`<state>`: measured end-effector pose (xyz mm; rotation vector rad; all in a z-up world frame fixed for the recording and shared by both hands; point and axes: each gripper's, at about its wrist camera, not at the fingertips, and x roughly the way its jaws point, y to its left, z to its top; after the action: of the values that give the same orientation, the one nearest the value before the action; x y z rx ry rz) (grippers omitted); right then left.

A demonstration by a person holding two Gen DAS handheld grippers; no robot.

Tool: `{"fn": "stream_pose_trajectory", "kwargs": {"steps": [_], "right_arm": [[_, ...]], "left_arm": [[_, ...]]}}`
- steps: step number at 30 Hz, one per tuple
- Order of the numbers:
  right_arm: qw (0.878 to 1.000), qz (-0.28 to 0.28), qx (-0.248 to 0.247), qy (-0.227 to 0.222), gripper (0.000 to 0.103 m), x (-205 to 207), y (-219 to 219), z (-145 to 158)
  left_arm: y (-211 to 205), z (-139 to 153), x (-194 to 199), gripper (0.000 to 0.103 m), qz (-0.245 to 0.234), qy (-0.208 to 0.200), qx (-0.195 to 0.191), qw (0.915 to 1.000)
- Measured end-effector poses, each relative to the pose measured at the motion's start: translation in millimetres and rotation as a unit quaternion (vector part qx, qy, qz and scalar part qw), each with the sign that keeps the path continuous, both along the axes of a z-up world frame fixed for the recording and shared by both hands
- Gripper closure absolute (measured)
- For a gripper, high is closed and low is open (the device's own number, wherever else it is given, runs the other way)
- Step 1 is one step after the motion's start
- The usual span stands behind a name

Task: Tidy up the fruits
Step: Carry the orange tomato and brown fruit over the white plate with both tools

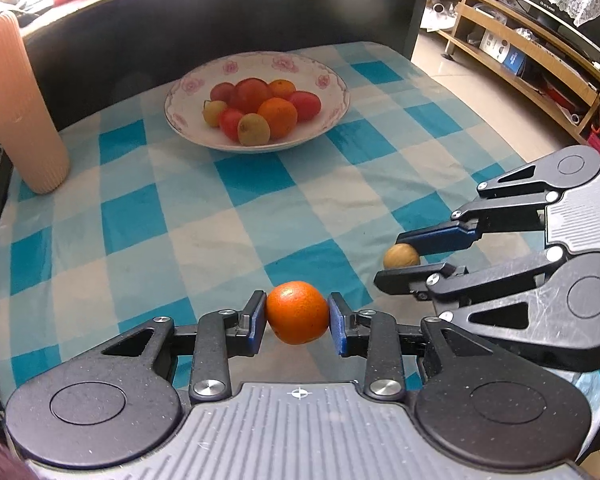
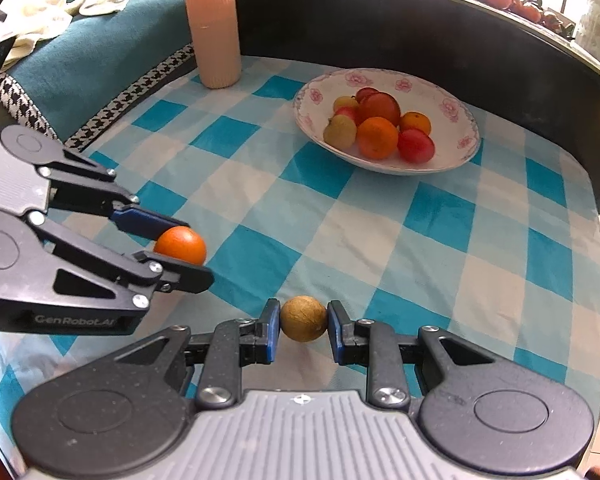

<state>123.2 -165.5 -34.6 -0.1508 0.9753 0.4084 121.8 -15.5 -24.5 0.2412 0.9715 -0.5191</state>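
orange (image 1: 297, 312) and brown fruit (image 2: 303, 319) gripped; bowl (image 1: 332, 92) holds 8.

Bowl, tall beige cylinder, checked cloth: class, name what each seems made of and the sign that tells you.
Bowl: probably glazed ceramic; glossy white, printed pink flowers.
Tall beige cylinder: matte, finely ribbed; plastic or ceramic, cannot tell.
Checked cloth: woven fabric; soft wrinkles, matte blue and white squares.
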Motion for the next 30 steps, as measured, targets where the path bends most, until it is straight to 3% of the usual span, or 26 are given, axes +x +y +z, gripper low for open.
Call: {"fn": "stream_pose_trajectory", "kwargs": {"steps": [30], "right_arm": [[1.000, 0.009, 0.003, -0.006, 0.061, 0.1, 9.4, 2.0]], "left_arm": [[-11.0, 14.6, 6.2, 0.062, -0.005, -0.023, -0.004, 0.9997]]}}
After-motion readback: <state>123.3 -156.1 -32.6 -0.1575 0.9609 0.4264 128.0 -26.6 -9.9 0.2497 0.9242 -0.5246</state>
